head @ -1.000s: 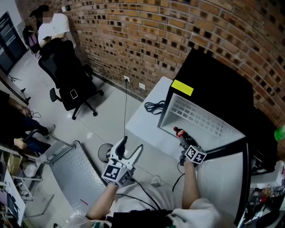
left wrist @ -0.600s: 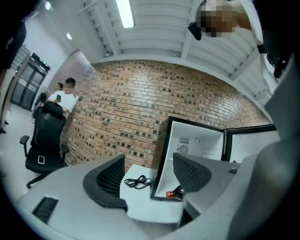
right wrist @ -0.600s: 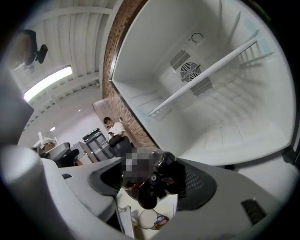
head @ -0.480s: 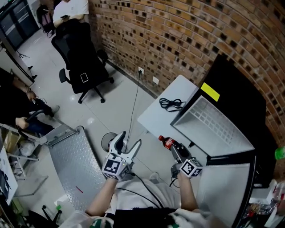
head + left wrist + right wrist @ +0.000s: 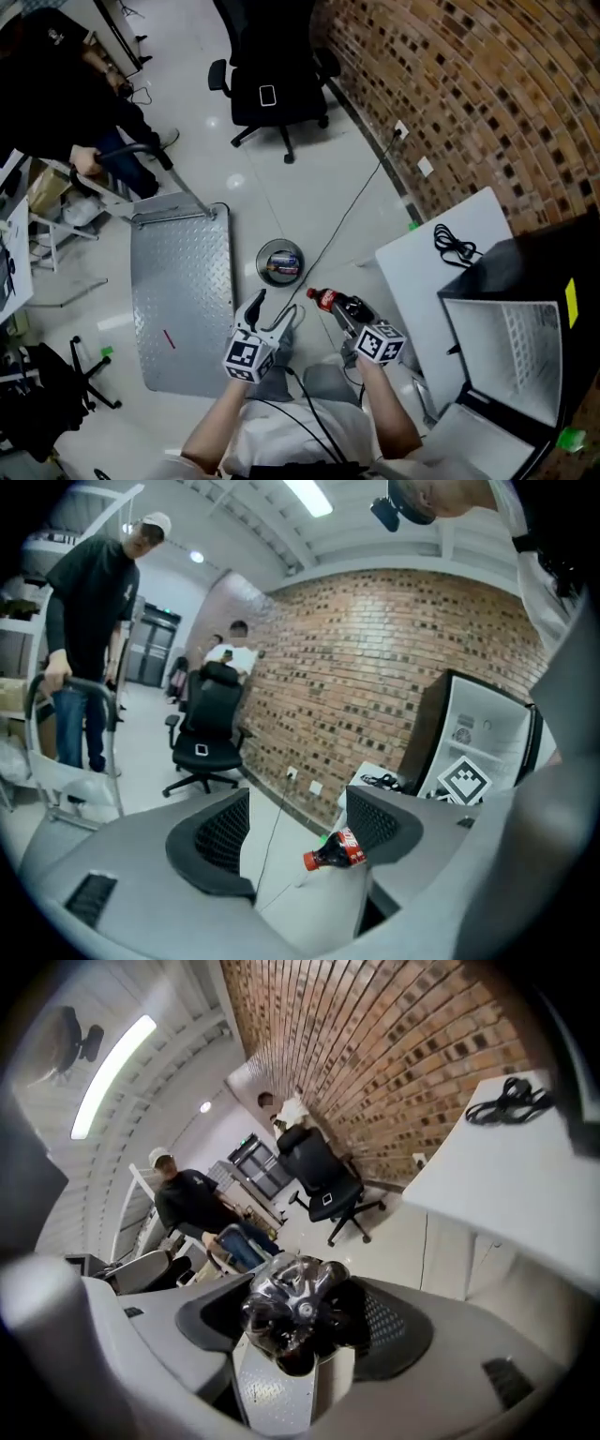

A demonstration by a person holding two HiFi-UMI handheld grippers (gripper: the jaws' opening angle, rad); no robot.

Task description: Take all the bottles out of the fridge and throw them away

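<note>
One bottle — snug in right tool.

Both bare forearms reach forward side by side. The white plastic left gripper has its fingers apart, empty; the matching right gripper clamps a dark, red-capped plastic bottle.

Red-capped cola bottle lies near-horizontal, base clamped between jaws.

An office-like lab workspace, to judge by its bare brick wall with wall sockets, pale glossy floor, black swivel office chair, white table beside a small black fridge, and strip light overhead.
</note>
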